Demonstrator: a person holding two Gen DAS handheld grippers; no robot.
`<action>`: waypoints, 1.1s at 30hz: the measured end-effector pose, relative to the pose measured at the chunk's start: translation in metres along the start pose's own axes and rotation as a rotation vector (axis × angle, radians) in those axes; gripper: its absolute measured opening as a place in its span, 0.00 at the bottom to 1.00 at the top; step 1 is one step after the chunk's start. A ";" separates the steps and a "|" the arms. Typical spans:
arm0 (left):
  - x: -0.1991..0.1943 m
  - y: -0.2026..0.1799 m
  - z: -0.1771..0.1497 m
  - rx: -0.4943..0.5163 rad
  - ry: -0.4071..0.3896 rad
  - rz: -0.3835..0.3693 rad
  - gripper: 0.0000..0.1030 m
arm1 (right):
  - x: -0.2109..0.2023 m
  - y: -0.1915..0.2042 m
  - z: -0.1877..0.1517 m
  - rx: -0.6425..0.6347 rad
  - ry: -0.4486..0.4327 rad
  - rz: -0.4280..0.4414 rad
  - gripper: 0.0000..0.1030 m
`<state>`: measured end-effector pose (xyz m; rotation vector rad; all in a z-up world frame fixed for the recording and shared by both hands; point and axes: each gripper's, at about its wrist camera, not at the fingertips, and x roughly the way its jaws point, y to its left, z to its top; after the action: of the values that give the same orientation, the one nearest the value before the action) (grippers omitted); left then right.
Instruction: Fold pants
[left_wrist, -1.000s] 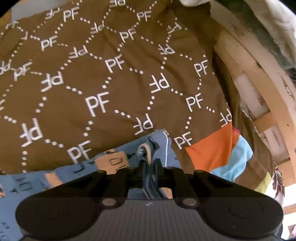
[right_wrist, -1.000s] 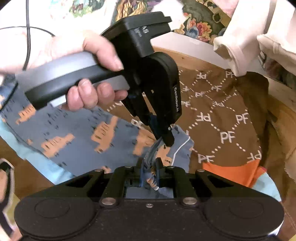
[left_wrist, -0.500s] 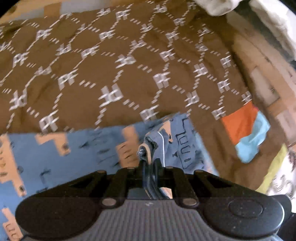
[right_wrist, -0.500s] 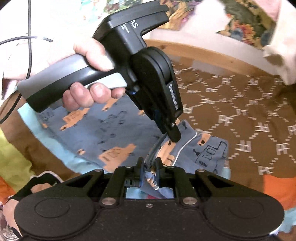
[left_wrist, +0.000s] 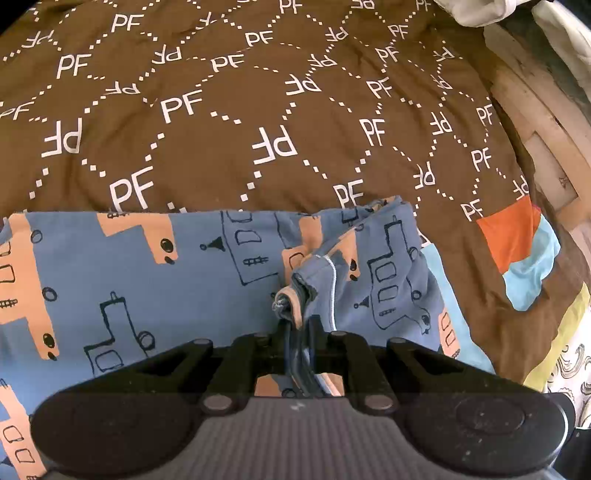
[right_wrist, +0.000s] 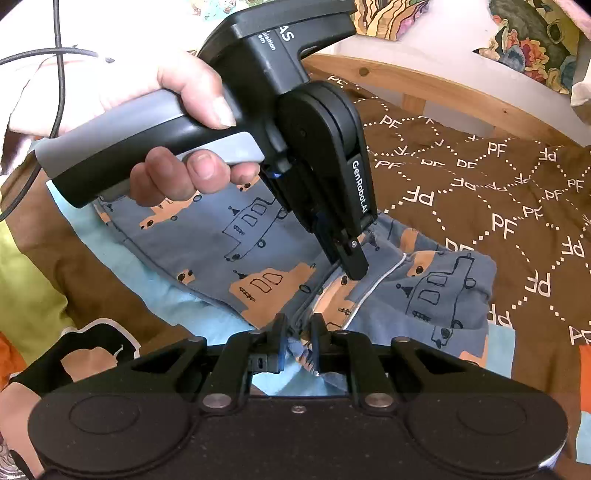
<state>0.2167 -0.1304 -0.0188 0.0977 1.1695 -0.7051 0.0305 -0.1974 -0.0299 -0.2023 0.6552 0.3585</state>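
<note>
Blue pants with an orange and dark vehicle print lie on a brown bedspread marked "PF". My left gripper is shut on a bunched edge of the pants. In the right wrist view the pants spread to the left, with a folded part at the right. My right gripper is shut on the pants' edge close by. The left gripper, held by a hand, pinches the same bunch just beyond it.
A wooden bed frame runs along the far side, with patterned pillows behind it. Orange and light blue patches edge the bedspread at the right. White cloth lies at the far right corner. A cable hangs at the left.
Both grippers have moved back and lower with the pants' edge, and more of the pants now lies flat on the bedspread. Both grips stayed shut.
</note>
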 end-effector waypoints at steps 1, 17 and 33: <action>0.001 -0.001 0.000 -0.004 0.001 0.001 0.10 | -0.001 -0.001 0.000 0.003 -0.002 0.001 0.14; -0.027 0.015 -0.003 -0.015 -0.007 0.004 0.10 | -0.004 0.004 0.018 0.044 -0.034 0.057 0.14; -0.069 0.089 -0.036 -0.125 -0.029 0.083 0.10 | 0.028 0.077 0.047 -0.065 -0.033 0.269 0.10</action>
<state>0.2230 -0.0136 0.0014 0.0305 1.1725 -0.5573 0.0470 -0.1055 -0.0163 -0.1695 0.6399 0.6413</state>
